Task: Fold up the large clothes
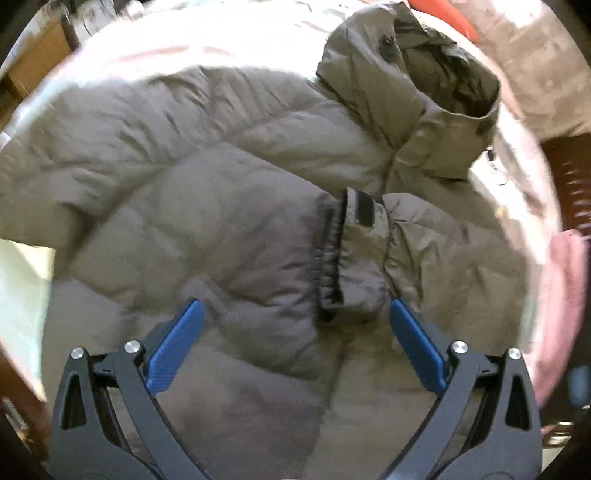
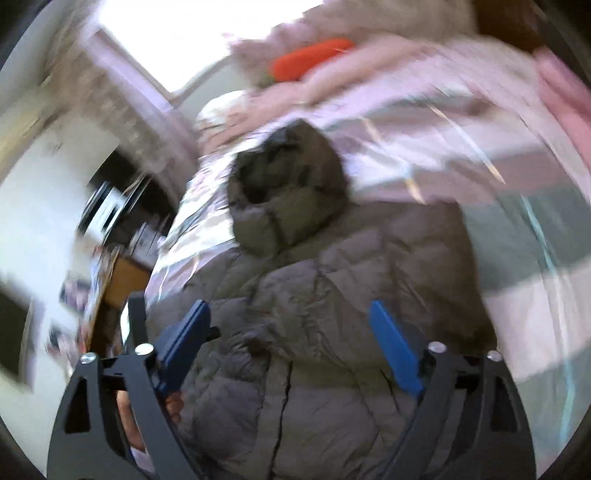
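Motion blur smears the room (image 2: 55,229) beside the bed, and the puffer jacket's (image 2: 314,332) hem is cut off.

Grey-brown quilted jacket (image 1: 229,206), blue fingers (image 1: 177,343)

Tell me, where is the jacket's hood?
In the left wrist view the hood sits at the upper right, atop the jacket, beside an orange thing on the bed.
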Tool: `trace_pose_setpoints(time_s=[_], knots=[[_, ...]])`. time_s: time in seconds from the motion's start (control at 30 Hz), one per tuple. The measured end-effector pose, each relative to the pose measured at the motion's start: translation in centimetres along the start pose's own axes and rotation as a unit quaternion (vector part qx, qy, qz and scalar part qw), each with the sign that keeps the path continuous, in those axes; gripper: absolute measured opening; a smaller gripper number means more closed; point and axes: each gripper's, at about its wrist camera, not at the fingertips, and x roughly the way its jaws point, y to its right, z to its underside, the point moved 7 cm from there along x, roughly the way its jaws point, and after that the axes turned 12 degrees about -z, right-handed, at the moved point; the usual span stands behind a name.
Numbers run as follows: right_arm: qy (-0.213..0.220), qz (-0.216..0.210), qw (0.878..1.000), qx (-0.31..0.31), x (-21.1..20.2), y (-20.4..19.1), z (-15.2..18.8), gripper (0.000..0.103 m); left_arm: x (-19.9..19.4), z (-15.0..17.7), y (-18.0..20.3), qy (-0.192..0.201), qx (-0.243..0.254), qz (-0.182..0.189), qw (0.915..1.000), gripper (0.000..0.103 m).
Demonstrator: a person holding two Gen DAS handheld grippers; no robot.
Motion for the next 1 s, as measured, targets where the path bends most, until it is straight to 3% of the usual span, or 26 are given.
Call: trace_pose_setpoints(time_s=[0.07,0.13,0.17,0.27,0.3,0.33,0.37,0.4,0.5,0.6,0.67,0.7,0.77,0.83,0.87,0.9,0.93,1.0], knots=[[-0.020,0.013,0.997,0.076,0.5,3.0,0.8,0.091,0.6,0.1,1.2,-0.023,0.007,0.057,0.9981,0.101],[-0.031,0.023,0.993,0.109,1.8,5.0,0.9,0.091,0.7,0.2,2.5,-0.031,0.012,0.102,0.9943,0.100],[-0.034,0.028,0.992,0.117,2.2,5.5,1.0,0.091,0.8,0.2,3.3,-0.034,0.023,0.112,0.9929,0.099],[-0.036,0.029,0.993,0.113,2.4,5.0,0.6,0.091,1.7,0.5,4.6,-0.035,0.050,0.085,0.9946,0.089],[-0.037,0.031,0.993,0.106,3.5,4.3,0.1,0.091,2.2,0.5,4.9,-0.040,0.048,0.089,0.9941,0.078],[-0.037,0.033,0.994,0.101,3.3,4.2,0.0,0.091,2.6,0.7,5.1,-0.047,0.046,0.101,0.9927,0.050],[-0.037,0.036,0.994,0.099,4.1,4.2,-0.2,0.091,3.2,0.8,5.6,-0.065,0.045,0.118,0.9899,0.034],[-0.038,0.042,0.993,0.101,4.6,5.0,-0.1,0.091,3.6,0.9,6.0,-0.074,0.048,0.125,0.9882,0.005],[-0.031,0.054,0.990,0.129,5.4,7.6,-0.2,0.091,3.1,0.3,6.9,-0.054,0.054,0.141,0.9871,0.004],[-0.014,0.051,0.984,0.172,3.9,10.1,-0.7,0.091,-0.1,-1.4,7.9,0.021,0.071,0.158,0.9846,0.003],[-0.011,0.016,0.974,0.226,3.6,12.0,-0.5,0.091,-2.5,-2.2,8.4,0.066,0.082,0.164,0.9808,0.002],[-0.014,-0.004,0.967,0.253,3.8,12.7,-0.1,0.091,-3.3,-2.5,8.6,0.082,0.090,0.162,0.9792,0.000],[-0.028,-0.058,0.942,0.329,4.8,14.3,1.4,0.091,-3.8,-2.4,8.6,0.085,0.095,0.159,0.9791,0.000],[-0.045,-0.105,0.909,0.400,6.5,15.6,3.2,0.091,-3.2,-2.2,8.4,0.075,0.096,0.157,0.9800,0.000],[-0.048,-0.111,0.904,0.409,7.3,15.8,3.6,0.091,-2.6,-2.0,8.6,0.069,0.101,0.146,0.9817,0.000],[-0.049,-0.102,0.908,0.402,7.6,15.9,3.4,0.091,-1.9,-1.8,8.8,0.062,0.107,0.129,0.9839,0.000],[-0.049,-0.072,0.922,0.376,8.1,16.2,2.9,0.090,-1.1,-1.2,8.6,0.053,0.113,0.112,0.9858,0.000],[-0.034,-0.033,0.936,0.350,8.4,16.9,1.9,0.077,1.0,-0.3,8.3,0.025,0.121,0.074,0.9896,0.004]])
